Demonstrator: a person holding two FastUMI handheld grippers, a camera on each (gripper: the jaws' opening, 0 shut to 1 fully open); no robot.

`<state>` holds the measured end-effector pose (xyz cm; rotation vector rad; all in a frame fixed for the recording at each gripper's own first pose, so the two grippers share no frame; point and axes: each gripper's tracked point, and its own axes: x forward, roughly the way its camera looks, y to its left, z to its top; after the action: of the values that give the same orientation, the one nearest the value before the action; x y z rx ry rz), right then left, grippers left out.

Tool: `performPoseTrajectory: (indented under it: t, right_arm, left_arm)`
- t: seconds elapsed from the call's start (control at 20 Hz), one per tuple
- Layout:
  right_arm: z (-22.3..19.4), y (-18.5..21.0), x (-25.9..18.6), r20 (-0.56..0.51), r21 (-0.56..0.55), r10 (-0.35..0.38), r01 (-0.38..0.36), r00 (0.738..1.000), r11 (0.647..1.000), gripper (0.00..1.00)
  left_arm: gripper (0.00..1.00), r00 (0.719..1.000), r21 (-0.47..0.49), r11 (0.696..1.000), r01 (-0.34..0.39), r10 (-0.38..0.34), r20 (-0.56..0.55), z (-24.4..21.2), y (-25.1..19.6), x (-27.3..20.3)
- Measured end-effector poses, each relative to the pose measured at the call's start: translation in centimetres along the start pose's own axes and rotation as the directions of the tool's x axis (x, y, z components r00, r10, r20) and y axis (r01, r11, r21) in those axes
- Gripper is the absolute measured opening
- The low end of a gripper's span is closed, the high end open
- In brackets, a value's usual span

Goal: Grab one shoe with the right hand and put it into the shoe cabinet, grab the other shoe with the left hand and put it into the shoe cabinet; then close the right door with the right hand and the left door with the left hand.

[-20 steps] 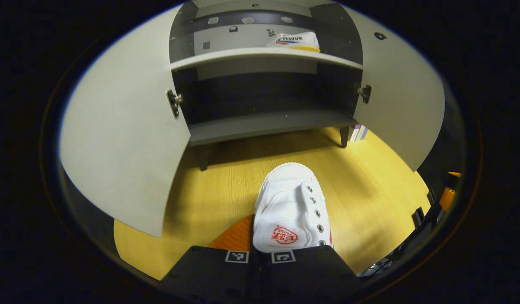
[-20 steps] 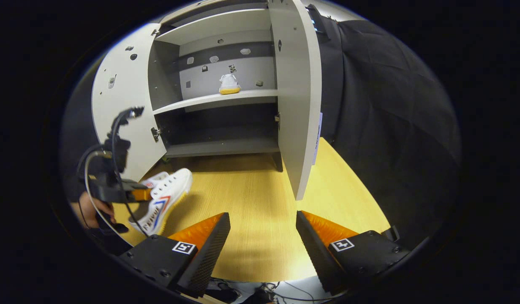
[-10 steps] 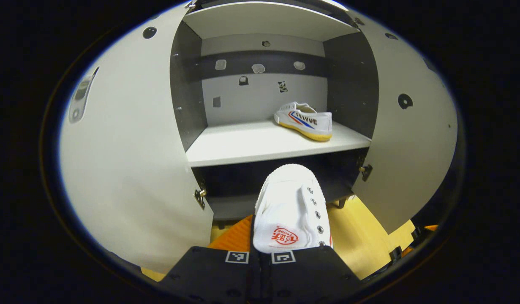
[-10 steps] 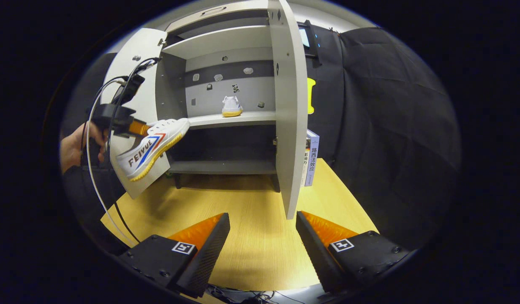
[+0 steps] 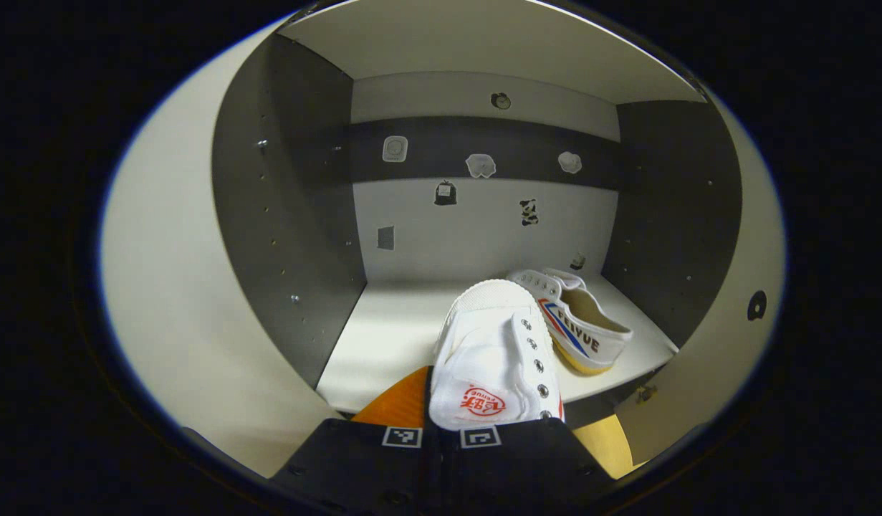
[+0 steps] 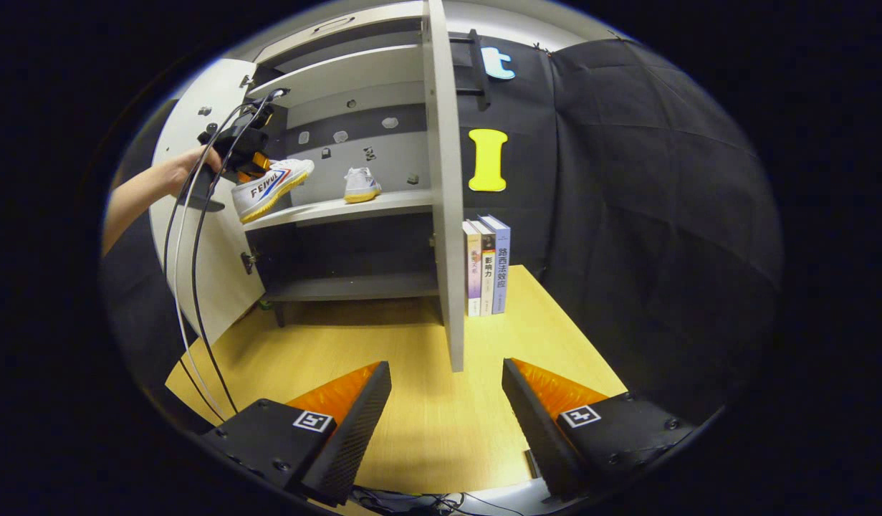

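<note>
The left gripper [image 5: 441,423] is clamped on the heel end of a white shoe [image 5: 494,358], both fingers pressed to its sides, toe pointing straight ahead into the cabinet [image 5: 290,215]. In the left gripper view the held shoe hangs just above the front edge of the shelf [image 5: 390,337], its toe over the board. In the right gripper view the same gripper [image 6: 243,154] is raised to shelf height at the cabinet's left side, held by a hand [image 6: 190,165] with the forearm stretched out nearly level from the left; cables hang down from it. From there the held shoe [image 6: 272,188] tilts slightly, toe up and toward the cabinet's inside, sole just above the shelf [image 6: 340,209] at its left front corner.

The other shoe [image 5: 573,319] already stands on that shelf, right of the held one and near the cabinet's right wall, toe toward the back panel. In the right gripper view it [image 6: 360,184] sits toward the shelf's right half, apart from the held shoe.

The right gripper [image 6: 446,401] hangs low over the table [image 6: 426,423] in front of the cabinet, fingers spread wide with nothing between them, pointing toward the edge of the right door [image 6: 444,215]. Both doors stand open; the left door [image 6: 197,236] is behind the raised hand. Three books [image 6: 487,265] stand upright on the table just right of the right door.
</note>
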<state>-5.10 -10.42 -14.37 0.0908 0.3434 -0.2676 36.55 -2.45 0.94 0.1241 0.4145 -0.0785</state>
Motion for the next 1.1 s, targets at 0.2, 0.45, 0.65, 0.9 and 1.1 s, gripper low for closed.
performPoseTrajectory:
  t: [0.2,0.45,0.65,0.9,1.1]
  right_arm:
    - [0.1,-2.5,-0.2,0.009,0.044,-0.058,0.057,0.998,0.997,0.99]
    - [0.6,-5.4,-0.6,0.011,0.054,-0.127,0.126,0.992,0.991,0.99]
    - [1.5,-5.3,-0.4,0.029,0.061,-0.127,0.125,0.992,0.990,0.99]
    - [2.4,-2.6,0.0,0.039,0.037,-0.076,0.075,0.996,0.997,0.99]
    - [3.6,-1.7,0.0,0.061,0.010,-0.048,0.048,0.997,0.999,0.99]
  left_arm:
    - [0.05,0.999,0.062,0.997,-0.053,0.053,0.005,3.8,0.6,5.5]
    - [0.05,0.994,0.099,0.994,-0.047,0.057,-0.097,3.7,0.0,11.7]
    - [0.05,0.984,0.210,0.975,-0.073,0.104,-0.142,3.2,0.2,15.1]
    - [0.06,0.974,0.233,0.970,-0.063,0.111,-0.197,1.8,-0.4,16.4]
    - [0.29,0.981,0.219,0.973,-0.066,0.104,-0.166,2.3,0.1,14.2]
